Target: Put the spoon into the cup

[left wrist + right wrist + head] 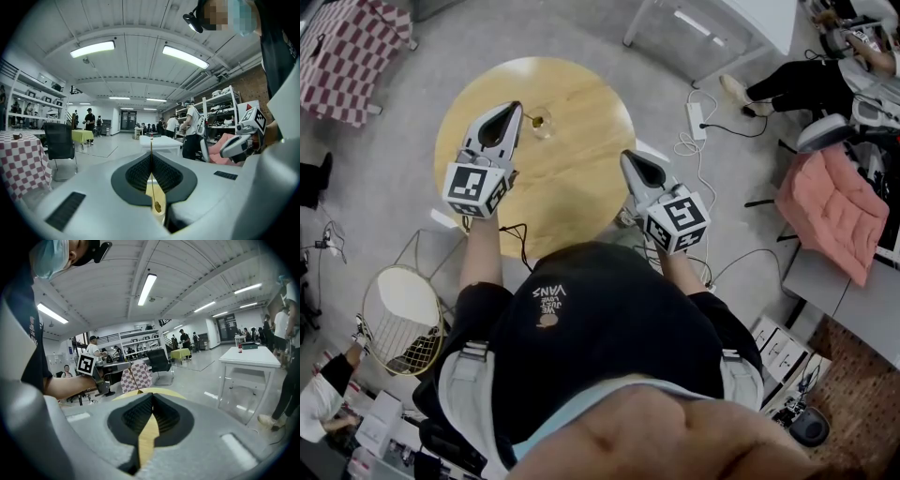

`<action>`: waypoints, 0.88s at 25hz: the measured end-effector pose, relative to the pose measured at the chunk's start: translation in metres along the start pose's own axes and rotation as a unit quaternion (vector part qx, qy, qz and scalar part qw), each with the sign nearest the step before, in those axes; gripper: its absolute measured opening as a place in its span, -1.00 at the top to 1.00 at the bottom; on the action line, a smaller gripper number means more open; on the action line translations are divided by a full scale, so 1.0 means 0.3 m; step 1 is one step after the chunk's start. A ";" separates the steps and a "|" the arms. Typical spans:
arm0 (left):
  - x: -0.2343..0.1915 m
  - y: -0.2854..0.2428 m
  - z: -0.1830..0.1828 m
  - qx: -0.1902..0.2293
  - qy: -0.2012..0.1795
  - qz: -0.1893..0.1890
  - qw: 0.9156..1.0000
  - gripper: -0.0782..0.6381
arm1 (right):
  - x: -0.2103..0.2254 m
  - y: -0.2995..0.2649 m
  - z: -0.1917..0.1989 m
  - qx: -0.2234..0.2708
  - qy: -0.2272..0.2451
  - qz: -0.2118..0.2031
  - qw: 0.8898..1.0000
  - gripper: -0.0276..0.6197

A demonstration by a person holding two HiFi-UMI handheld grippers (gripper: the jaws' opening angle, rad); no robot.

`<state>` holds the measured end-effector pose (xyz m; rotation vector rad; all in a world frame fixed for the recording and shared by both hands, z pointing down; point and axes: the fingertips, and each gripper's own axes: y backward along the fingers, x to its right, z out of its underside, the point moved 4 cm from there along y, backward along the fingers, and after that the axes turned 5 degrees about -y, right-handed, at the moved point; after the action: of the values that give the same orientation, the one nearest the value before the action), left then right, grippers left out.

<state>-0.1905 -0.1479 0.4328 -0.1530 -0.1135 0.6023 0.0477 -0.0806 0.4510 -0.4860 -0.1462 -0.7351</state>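
A thin gold spoon [151, 185] hangs down from the tips of my left gripper [151, 154], which is shut on its handle. From the right gripper view the spoon [135, 379] slants down toward the table from the left gripper [95, 377]. On the round wooden table [581, 159] a small clear glass cup [541, 123] stands just right of the left gripper [516, 106]. A gold glint shows at the cup; whether the spoon's bowl is inside it I cannot tell. My right gripper [628, 157] hovers over the table's right edge, shut [152, 397] with nothing held.
A round wire basket [401, 319] stands on the floor at the lower left. A power strip [696, 120] with cables lies right of the table. A white table [741, 19], a checkered cloth [356, 52] and a pink cushioned chair [830, 206] ring the area. People stand around the room.
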 end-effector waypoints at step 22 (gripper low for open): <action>-0.032 -0.052 0.144 -0.026 0.025 -0.008 0.999 0.75 | 0.008 -0.018 0.011 -0.001 -0.003 0.006 1.000 0.92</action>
<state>-0.1963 -0.1614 0.4773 -0.2173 -0.0812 0.5784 0.0459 -0.0840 0.4566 -0.4911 -0.1484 -0.7230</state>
